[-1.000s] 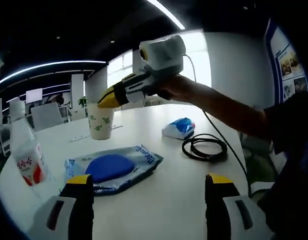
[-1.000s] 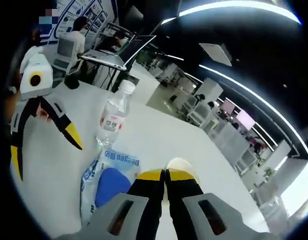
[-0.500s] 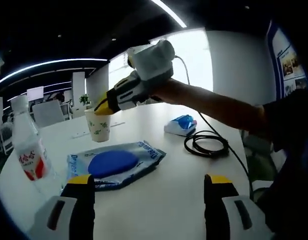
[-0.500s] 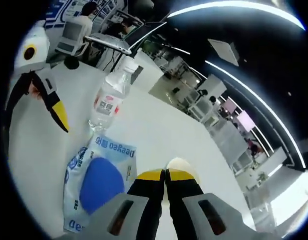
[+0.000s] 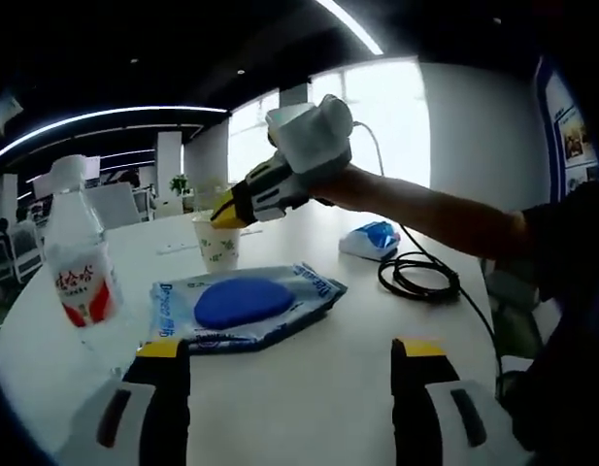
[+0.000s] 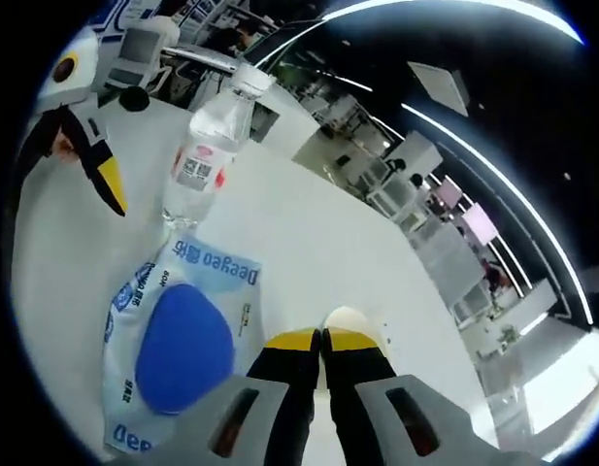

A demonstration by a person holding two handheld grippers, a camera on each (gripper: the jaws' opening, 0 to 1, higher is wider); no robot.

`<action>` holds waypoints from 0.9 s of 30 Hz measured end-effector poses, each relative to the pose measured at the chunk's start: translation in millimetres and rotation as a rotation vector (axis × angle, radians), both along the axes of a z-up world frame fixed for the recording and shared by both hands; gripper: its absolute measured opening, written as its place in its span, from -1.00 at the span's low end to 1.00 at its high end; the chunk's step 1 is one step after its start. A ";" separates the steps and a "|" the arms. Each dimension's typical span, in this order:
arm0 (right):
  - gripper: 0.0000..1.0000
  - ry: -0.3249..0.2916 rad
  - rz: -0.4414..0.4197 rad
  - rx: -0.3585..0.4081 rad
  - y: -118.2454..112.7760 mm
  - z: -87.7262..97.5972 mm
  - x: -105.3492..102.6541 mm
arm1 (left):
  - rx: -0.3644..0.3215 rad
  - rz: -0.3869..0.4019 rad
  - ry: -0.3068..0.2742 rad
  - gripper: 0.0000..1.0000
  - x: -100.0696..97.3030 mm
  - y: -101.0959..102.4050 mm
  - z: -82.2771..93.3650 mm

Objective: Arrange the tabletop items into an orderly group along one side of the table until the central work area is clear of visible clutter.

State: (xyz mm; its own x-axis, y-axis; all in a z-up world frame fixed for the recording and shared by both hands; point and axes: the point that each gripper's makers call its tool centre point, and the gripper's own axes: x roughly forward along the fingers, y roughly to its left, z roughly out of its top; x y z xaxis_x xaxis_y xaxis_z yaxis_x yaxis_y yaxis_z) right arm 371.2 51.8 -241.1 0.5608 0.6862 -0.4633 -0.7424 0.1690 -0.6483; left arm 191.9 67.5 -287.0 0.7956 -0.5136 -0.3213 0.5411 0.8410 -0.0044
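Your right claw (image 6: pixel 321 340) reaches out level, pinched on the paper cup (image 5: pixel 219 243) rim; your left claw (image 5: pixel 289 351) gapes above the glossy wipes packet (image 5: pixel 243 307).

One bottle (image 5: pixel 81 282), cup (image 5: pixel 219 243), cable (image 5: pixel 419 278), two packets (image 5: pixel 246 306).

Dark ceiling, strip lights (image 5: pixel 105 115), bright window (image 5: pixel 396 116)

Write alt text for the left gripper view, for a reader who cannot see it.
The right gripper, jaws closed on the rim of a white paper cup, reaches in over a white table. In front lie a clear wipes packet with a blue oval label, a clear plastic bottle with a red label, a small blue-and-white pack and a coiled black cable. The left gripper is open.
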 end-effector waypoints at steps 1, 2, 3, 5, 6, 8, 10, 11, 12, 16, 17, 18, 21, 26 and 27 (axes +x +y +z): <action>-1.00 0.000 -0.003 -0.004 -0.9 -1.4 -0.3 | -0.001 0.002 0.002 0.68 1.1 0.4 -1.2; -1.00 0.004 -0.003 -0.002 -0.9 -0.9 0.8 | -0.001 0.003 0.006 0.68 1.9 0.5 -2.8; -1.00 0.009 -0.007 0.002 -1.1 -0.6 1.7 | 0.000 0.004 0.009 0.67 2.2 0.6 -3.7; -1.00 0.023 -0.007 0.003 -2.3 -2.4 3.4 | 0.001 0.003 0.012 0.67 1.3 -1.5 -5.6; -0.99 0.028 -0.015 0.005 -3.6 -3.1 4.7 | 0.000 0.004 0.013 0.67 1.5 -1.6 -5.6; -0.99 0.030 -0.015 0.010 -4.9 -3.9 2.8 | -0.002 0.006 0.018 0.67 2.8 -1.3 -6.2; -0.99 0.040 -0.013 0.013 -6.5 -5.8 0.6 | 0.000 0.011 0.019 0.66 4.9 0.0 -5.8; -0.99 0.041 -0.014 0.009 -7.4 -6.7 0.0 | 0.000 0.012 0.019 0.65 3.7 0.2 -6.0; -0.99 0.038 -0.014 0.008 -8.2 -7.7 -1.1 | -0.002 0.013 0.018 0.63 3.2 0.1 -5.8; -0.99 0.043 -0.007 0.019 -9.4 -7.6 -5.5 | -0.002 0.018 0.018 0.62 4.4 1.1 -6.3; -0.99 0.038 -0.006 0.023 -9.3 -5.6 -6.8 | 0.003 0.023 0.023 0.62 5.0 2.6 -7.2; -0.99 0.033 -0.003 0.028 -9.6 -3.6 -8.1 | 0.004 0.025 0.024 0.62 5.8 3.5 -7.7; -0.98 0.031 0.004 0.036 -12.9 0.8 -15.8 | 0.002 0.030 0.026 0.62 6.3 4.3 -7.4; -0.94 0.024 0.001 0.046 -13.8 9.7 -20.7 | -0.006 0.043 0.026 0.62 9.1 6.5 -6.4; -0.94 0.022 0.001 0.046 -13.8 10.4 -20.7 | -0.007 0.043 0.026 0.62 8.8 6.3 -6.4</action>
